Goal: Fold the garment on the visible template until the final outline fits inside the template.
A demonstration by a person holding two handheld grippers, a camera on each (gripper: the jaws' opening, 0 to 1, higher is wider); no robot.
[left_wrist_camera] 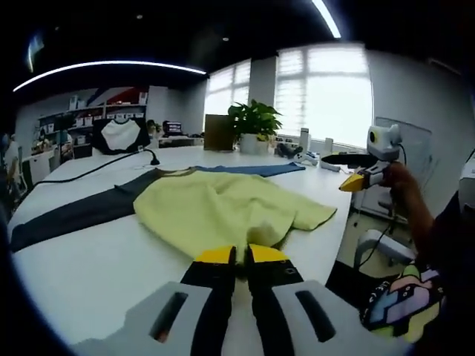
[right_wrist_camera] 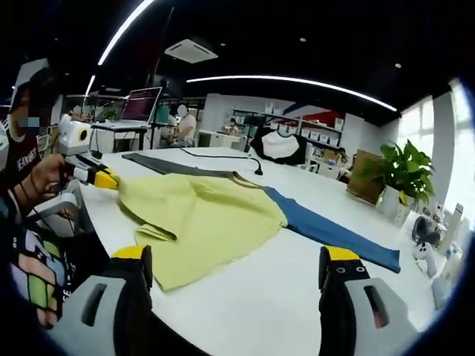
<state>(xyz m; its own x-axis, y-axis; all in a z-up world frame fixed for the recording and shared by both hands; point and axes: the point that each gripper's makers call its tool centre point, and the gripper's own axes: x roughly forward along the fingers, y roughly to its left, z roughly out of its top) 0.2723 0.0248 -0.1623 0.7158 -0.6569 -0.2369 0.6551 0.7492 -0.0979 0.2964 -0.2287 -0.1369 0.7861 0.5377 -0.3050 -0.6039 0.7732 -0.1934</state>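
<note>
A pale yellow garment [left_wrist_camera: 223, 208] lies spread on the white table [left_wrist_camera: 89, 274], over a long flat mat that is blue [left_wrist_camera: 252, 170] at one end and dark grey [left_wrist_camera: 74, 211] at the other. My left gripper [left_wrist_camera: 241, 256] is shut, with its yellow tips at the garment's near hem, where the fabric bunches. In the right gripper view the left gripper [right_wrist_camera: 107, 179] meets a corner of the garment [right_wrist_camera: 200, 215]. My right gripper [right_wrist_camera: 236, 261] stands wide open at the table's edge, nothing between its jaws. A hand holds the right gripper [left_wrist_camera: 352, 182] off the table's side.
A potted plant [left_wrist_camera: 254, 122] and small bottles stand at the far end near the windows. A black cable [left_wrist_camera: 96, 169] runs across the table beyond the mat. A white chair [left_wrist_camera: 378, 248] stands by the table's edge. Another desk carries a laptop [right_wrist_camera: 141, 104].
</note>
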